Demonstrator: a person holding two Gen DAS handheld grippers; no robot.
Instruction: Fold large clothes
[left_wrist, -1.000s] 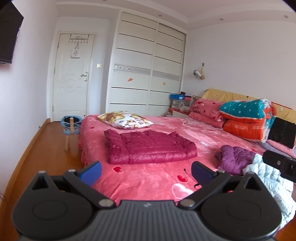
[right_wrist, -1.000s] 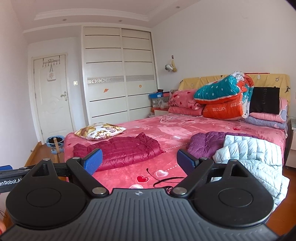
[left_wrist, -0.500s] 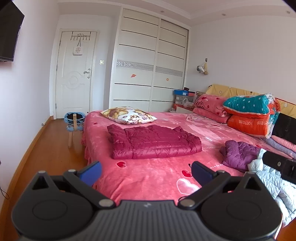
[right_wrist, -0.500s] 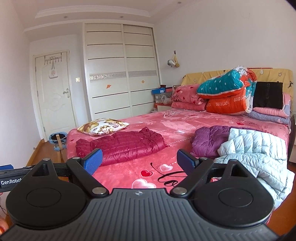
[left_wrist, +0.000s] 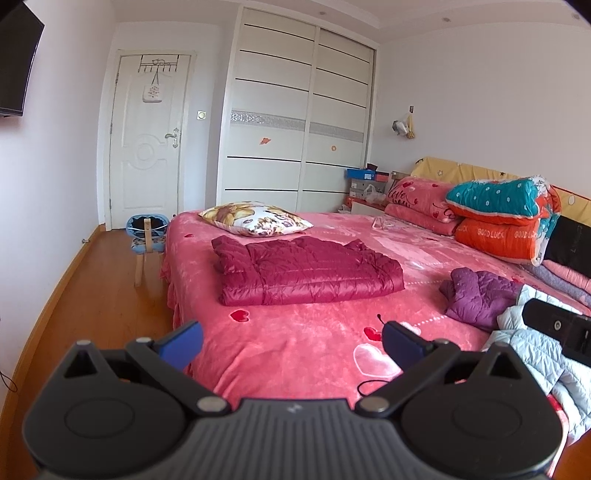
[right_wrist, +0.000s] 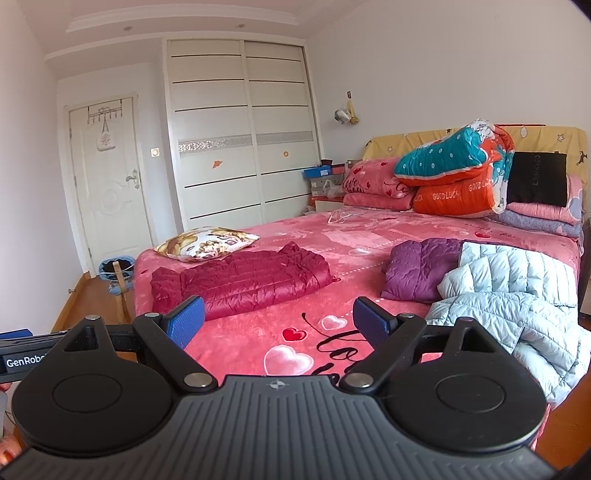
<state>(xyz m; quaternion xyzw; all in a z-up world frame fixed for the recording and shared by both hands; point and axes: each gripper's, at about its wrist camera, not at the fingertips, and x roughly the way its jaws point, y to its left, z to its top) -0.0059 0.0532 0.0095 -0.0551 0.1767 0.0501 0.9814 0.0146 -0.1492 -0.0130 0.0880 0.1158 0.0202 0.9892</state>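
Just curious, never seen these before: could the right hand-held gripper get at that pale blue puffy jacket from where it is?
Probably yes. The right hand-held gripper is open and empty, and the pale blue jacket lies uncovered just to its right.

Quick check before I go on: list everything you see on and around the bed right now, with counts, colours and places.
Dark red down jacket: one, folded flat, foot half of the bed, beside the printed pillow.
Purple down jacket: one, crumpled, partly under the pale blue one.
Pale blue down jacket: one, unfolded, hanging over the bed's near edge.
Printed pillow: one, brown and white, far corner.
Bed cover: one, pink with hearts.
Stacked quilts: teal on orange, at the headboard, beside pink bedding.
Black bag: one, against the headboard.
Wardrobe: one, white, sliding doors.
Door: one, white, shut.
Left tool: open, empty.
Right tool: open, empty.
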